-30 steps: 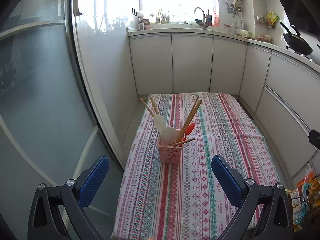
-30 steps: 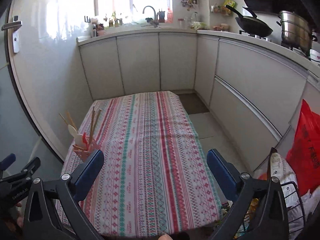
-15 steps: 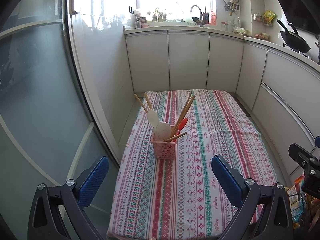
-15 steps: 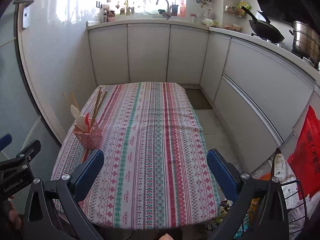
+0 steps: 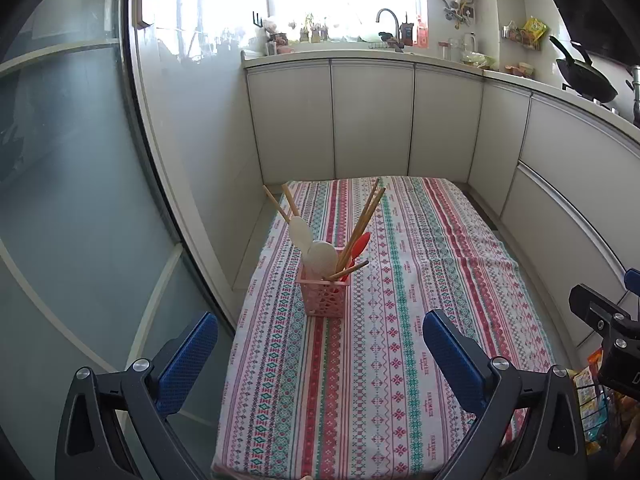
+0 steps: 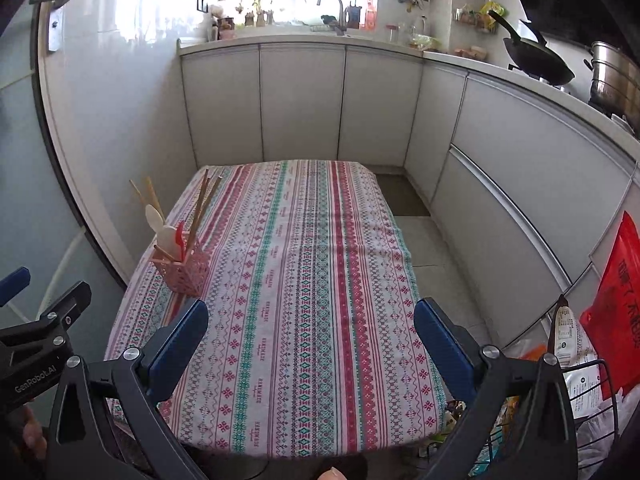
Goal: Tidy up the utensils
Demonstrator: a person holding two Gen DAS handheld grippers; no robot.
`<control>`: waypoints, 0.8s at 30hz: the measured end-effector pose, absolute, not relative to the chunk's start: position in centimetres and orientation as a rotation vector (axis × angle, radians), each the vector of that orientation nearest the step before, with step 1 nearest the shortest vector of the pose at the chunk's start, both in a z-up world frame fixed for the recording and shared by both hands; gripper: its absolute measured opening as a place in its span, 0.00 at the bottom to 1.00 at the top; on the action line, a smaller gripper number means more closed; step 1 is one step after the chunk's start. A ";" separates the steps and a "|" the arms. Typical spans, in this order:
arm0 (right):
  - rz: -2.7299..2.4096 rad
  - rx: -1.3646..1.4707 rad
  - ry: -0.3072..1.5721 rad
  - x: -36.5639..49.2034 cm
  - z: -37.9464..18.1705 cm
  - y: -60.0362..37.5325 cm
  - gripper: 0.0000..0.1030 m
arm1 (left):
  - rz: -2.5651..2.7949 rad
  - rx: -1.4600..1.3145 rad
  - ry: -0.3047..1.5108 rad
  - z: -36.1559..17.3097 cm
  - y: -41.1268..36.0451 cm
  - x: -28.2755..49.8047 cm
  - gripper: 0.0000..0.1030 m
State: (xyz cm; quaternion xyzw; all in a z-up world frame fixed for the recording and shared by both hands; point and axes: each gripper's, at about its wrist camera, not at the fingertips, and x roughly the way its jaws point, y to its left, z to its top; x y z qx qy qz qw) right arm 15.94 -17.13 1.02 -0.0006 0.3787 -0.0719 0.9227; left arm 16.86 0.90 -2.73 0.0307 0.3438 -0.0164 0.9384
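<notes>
A pink lattice utensil basket [image 5: 325,295] stands upright on the left part of the striped tablecloth [image 5: 420,280]. It holds wooden chopsticks [image 5: 362,216], two white spoons [image 5: 320,258] and a red spoon [image 5: 359,245]. The basket also shows at left in the right wrist view [image 6: 185,268]. My left gripper [image 5: 320,356] is open and empty, near the table's front edge, short of the basket. My right gripper [image 6: 311,338] is open and empty over the table's front part, to the right of the basket.
White kitchen cabinets [image 5: 372,120] wrap round the back and right. A glass door [image 5: 72,200] stands at the left. A wire rack with bags [image 6: 580,380] and a red bag [image 6: 616,304] stand at the right of the table.
Both grippers have pulled back from the table and risen a little; the basket looks farther from the left gripper. Both stay open and empty.
</notes>
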 end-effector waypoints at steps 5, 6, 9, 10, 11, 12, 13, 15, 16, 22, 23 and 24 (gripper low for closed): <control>-0.147 0.000 0.775 15.9 1.0 -17.1 1.00 | -0.030 0.063 0.699 -2.6 0.9 16.8 1.00; -0.147 -0.001 0.775 15.9 1.0 -17.1 1.00 | -0.030 0.064 0.698 -2.6 0.9 16.8 1.00; -0.147 0.000 0.775 15.9 1.0 -17.1 1.00 | -0.032 0.063 0.698 -2.6 0.8 16.8 1.00; -0.148 0.000 0.775 15.9 1.0 -17.0 1.00 | -0.032 0.064 0.697 -2.6 0.8 16.8 1.00; -0.148 0.000 0.775 15.9 1.0 -17.0 1.00 | -0.032 0.063 0.697 -2.6 0.8 16.8 1.00; -0.147 0.000 0.775 15.9 1.0 -17.0 1.00 | -0.032 0.063 0.697 -2.6 0.8 16.8 1.00; -0.147 0.000 0.775 16.0 1.0 -17.0 1.00 | -0.032 0.064 0.697 -2.6 0.8 16.8 1.00; -0.148 -0.001 0.775 16.0 1.0 -17.0 1.00 | -0.032 0.063 0.697 -2.6 0.9 16.8 1.00; -0.147 0.000 0.775 15.9 1.0 -17.1 1.00 | -0.033 0.063 0.697 -2.6 0.9 16.8 1.00; -0.146 0.000 0.775 15.9 1.0 -17.1 1.00 | -0.033 0.064 0.697 -2.6 0.8 16.8 1.00; -0.145 0.000 0.775 15.9 1.0 -17.0 1.00 | -0.033 0.064 0.696 -2.6 0.8 16.8 1.00; -0.144 -0.001 0.775 16.0 1.0 -17.0 1.00 | -0.033 0.063 0.697 -2.6 0.8 16.8 1.00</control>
